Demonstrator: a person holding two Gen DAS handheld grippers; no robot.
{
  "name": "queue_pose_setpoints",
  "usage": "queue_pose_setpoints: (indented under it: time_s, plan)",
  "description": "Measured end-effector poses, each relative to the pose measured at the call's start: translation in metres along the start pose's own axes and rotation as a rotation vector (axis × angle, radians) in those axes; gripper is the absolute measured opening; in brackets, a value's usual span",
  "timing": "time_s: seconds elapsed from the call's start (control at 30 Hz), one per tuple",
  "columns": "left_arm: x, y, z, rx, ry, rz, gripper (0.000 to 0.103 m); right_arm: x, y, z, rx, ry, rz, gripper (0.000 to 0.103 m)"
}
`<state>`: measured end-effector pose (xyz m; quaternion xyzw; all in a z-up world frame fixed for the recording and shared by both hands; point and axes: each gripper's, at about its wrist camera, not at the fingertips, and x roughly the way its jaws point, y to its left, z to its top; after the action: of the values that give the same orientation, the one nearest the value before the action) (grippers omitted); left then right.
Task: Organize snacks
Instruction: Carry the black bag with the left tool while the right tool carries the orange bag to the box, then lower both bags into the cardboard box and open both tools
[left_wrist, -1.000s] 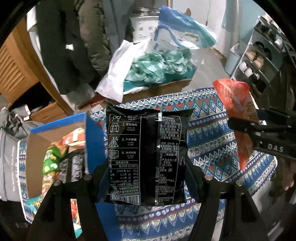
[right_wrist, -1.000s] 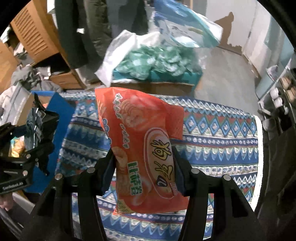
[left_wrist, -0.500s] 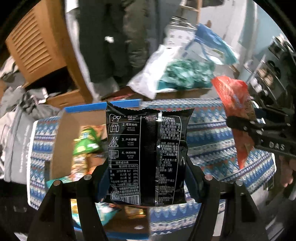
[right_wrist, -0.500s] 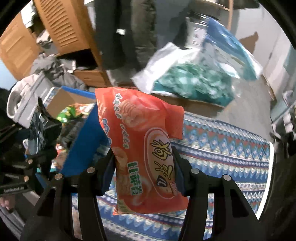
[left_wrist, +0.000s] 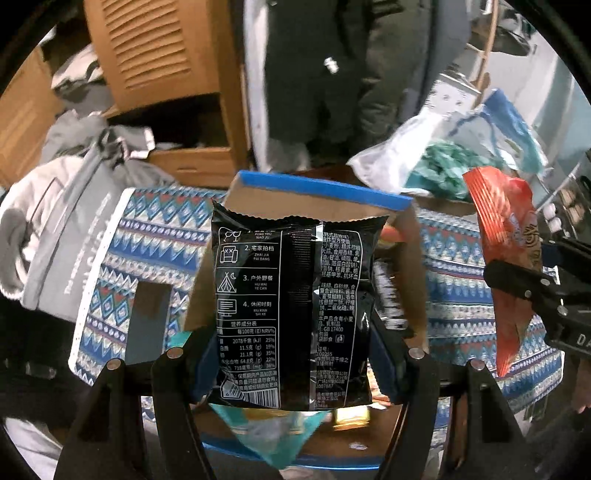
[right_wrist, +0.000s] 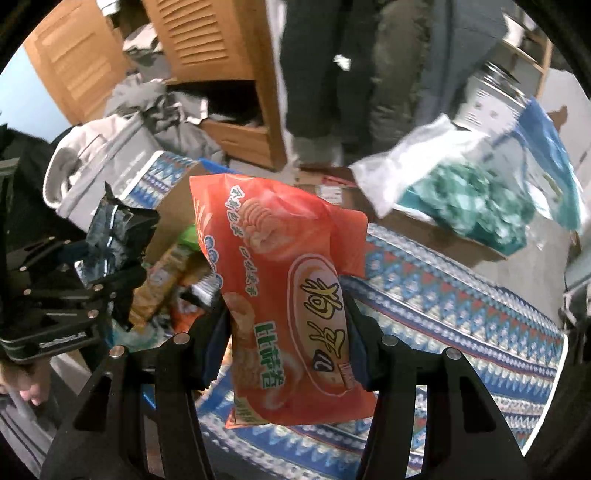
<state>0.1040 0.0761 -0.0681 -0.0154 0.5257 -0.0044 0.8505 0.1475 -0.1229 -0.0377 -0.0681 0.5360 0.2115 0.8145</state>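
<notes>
My left gripper (left_wrist: 291, 358) is shut on a black snack packet (left_wrist: 291, 306) and holds it upright over an open cardboard box with a blue rim (left_wrist: 321, 188). My right gripper (right_wrist: 288, 343) is shut on an orange snack packet (right_wrist: 284, 295), held above the patterned cloth just right of the box. The orange packet (left_wrist: 506, 251) shows at the right of the left wrist view. The black packet (right_wrist: 114, 236) shows at the left of the right wrist view. Several snack packets (right_wrist: 166, 277) lie inside the box.
A patterned blue cloth (right_wrist: 461, 306) covers the table. A grey bag (left_wrist: 66, 229) sits at the table's left end. Behind stand a wooden cabinet (left_wrist: 162, 74), hanging coats (left_wrist: 332, 66) and a carton with green packets (right_wrist: 472, 199).
Both grippers have swung left with their packets. The left gripper went from beside the box to over its opening. The right gripper came closer to the box.
</notes>
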Motion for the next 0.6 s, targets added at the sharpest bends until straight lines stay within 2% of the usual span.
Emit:
queue_pose_setpoints:
  time_s: [0.1, 0.3, 0.43, 0.6]
  plan:
    - [0.008, 0.012, 0.001, -0.030, 0.023, -0.019, 0.070, 0.014, 0.017, 0.007, -0.010, 0.026, 0.018, 0.055]
    - [0.024, 0.025, 0.006, -0.051, 0.034, 0.020, 0.070, 0.038, 0.039, 0.018, 0.008, 0.068, 0.060, 0.055]
    - [0.031, 0.032, 0.009, -0.085, 0.063, 0.001, 0.070, 0.051, 0.048, 0.024, 0.027, 0.088, 0.077, 0.055]
    - [0.031, 0.035, 0.009, -0.077, 0.058, 0.038, 0.071, 0.058, 0.054, 0.030, 0.038, 0.090, 0.076, 0.060]
